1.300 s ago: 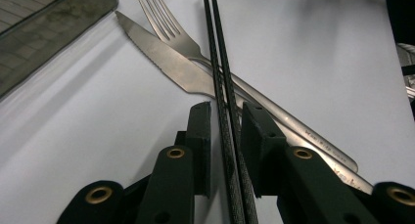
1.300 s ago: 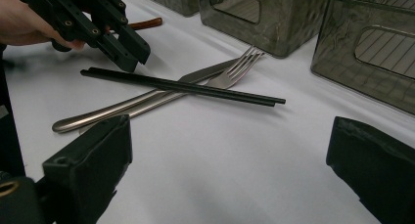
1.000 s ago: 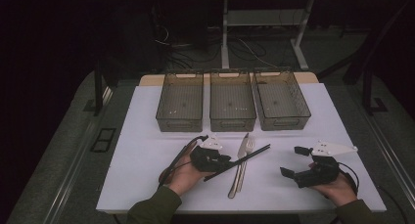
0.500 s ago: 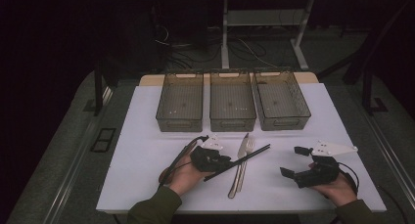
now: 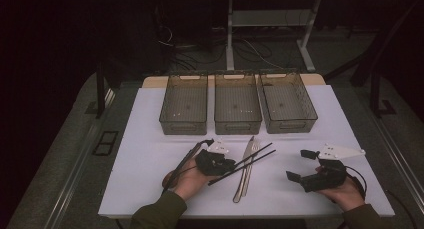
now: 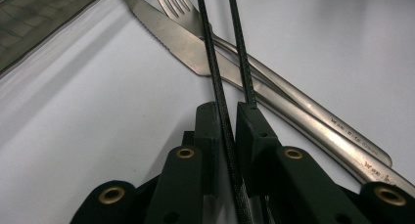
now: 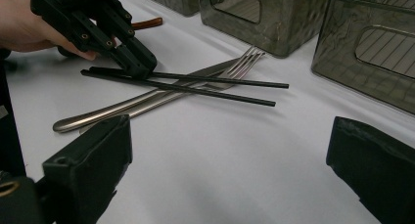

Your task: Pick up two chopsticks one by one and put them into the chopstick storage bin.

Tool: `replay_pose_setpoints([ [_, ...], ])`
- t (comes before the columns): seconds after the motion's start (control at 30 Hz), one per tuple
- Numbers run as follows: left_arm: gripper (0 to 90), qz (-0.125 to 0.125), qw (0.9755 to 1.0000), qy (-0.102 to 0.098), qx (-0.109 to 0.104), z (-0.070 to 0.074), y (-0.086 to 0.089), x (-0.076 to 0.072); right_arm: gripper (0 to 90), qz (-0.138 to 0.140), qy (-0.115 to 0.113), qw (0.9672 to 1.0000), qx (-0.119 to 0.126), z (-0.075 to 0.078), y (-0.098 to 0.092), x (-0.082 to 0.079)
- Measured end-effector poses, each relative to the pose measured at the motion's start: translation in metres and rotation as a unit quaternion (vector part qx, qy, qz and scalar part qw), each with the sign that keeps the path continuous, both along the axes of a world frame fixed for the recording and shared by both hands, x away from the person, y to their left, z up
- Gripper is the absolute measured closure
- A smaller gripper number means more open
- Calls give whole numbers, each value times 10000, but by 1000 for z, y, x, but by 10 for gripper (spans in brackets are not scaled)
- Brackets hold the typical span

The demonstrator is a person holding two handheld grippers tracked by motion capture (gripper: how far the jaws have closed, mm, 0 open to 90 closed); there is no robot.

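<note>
Left gripper (image 5: 226, 165) clamped on a pair of black chopsticks (image 5: 243, 165), one stick seen pinched between the jaws in the left gripper view, the other just beside the right jaw; whether that one is gripped is unclear. Chopsticks point toward 2 o'clock, crossing over the knife (image 5: 246, 164) and fork (image 5: 251, 161) mid-table. Right gripper (image 5: 302, 165) at 4 o'clock, jaws wide apart, holding nothing. Three mesh bins (image 5: 237, 120) at 12 o'clock on the white table (image 5: 145, 139).
</note>
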State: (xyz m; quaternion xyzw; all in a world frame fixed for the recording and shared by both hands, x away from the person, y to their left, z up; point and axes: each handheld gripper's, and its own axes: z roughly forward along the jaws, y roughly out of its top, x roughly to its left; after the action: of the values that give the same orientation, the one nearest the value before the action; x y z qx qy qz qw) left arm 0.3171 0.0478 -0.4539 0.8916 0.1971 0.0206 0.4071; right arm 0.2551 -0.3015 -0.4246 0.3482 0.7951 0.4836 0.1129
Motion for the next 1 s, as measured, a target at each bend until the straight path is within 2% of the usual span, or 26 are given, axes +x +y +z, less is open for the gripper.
replay_pose_setpoints([
  [0.3,815,48,9998,-144,89,0,-2,-2,27,-4,6,10000,4,0,0,0],
  [1.0,849,274,9996,-35,-62,-1,-3,-2,27,21,-1,10000,-1,0,0,0],
])
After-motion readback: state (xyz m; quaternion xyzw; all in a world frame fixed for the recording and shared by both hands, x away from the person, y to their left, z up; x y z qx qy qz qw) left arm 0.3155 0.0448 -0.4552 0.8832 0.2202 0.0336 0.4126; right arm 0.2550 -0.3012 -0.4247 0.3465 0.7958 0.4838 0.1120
